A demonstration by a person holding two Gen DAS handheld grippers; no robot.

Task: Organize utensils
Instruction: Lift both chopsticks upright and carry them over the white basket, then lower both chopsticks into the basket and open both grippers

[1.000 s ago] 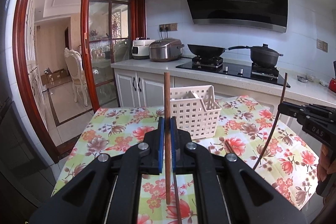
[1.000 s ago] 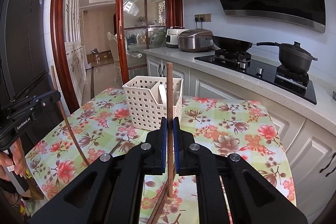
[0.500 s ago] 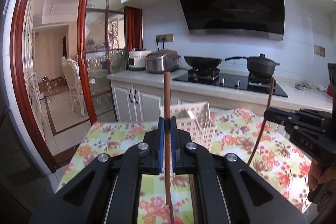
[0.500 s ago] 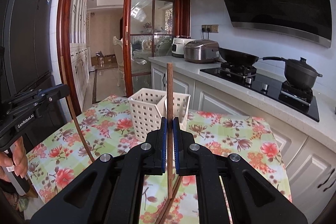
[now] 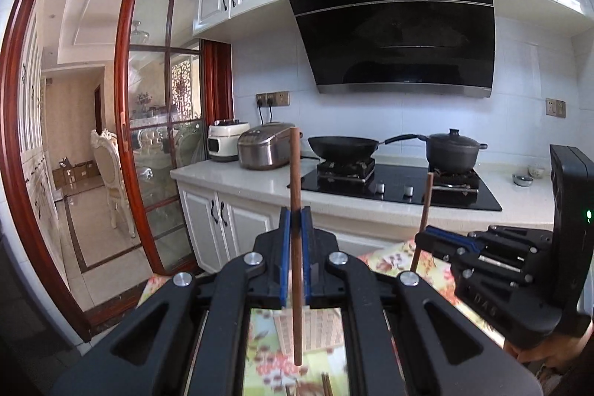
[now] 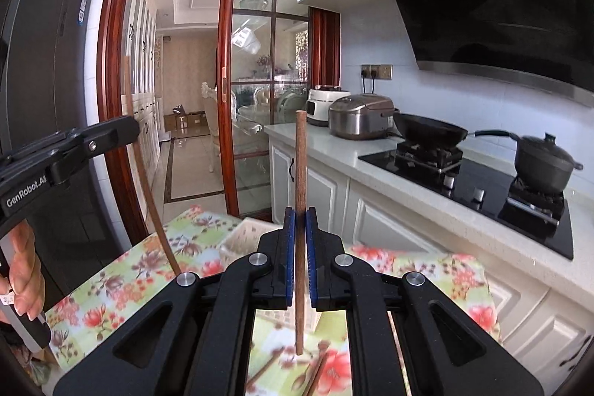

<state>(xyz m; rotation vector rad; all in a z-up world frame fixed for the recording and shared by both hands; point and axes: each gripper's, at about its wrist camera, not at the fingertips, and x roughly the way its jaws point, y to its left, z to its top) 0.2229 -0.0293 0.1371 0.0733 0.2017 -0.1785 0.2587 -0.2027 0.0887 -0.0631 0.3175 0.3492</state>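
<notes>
My left gripper (image 5: 296, 216) is shut on a brown wooden chopstick (image 5: 295, 173) that stands upright between its blue pads. My right gripper (image 6: 300, 216) is shut on a second upright chopstick (image 6: 300, 158). Each gripper shows in the other's view: the right one (image 5: 432, 235) at the right, the left one (image 6: 130, 128) at the left. The white perforated utensil basket (image 6: 237, 238) sits low on the floral table, mostly hidden behind the grippers; it also shows below my left fingers (image 5: 308, 327). More wooden utensils (image 6: 315, 373) lie blurred on the cloth beneath.
The floral tablecloth (image 6: 122, 277) covers the table below. Behind it runs a white counter (image 5: 237, 179) with a rice cooker (image 5: 265, 151), a wok (image 5: 341, 147) and a lidded pot (image 5: 453, 151) on a black hob. A red-framed glass door (image 5: 159, 136) stands left.
Both grippers have risen and tilted up with their chopsticks. The basket and table have dropped to the bottom of both views. The two grippers have come closer together.
</notes>
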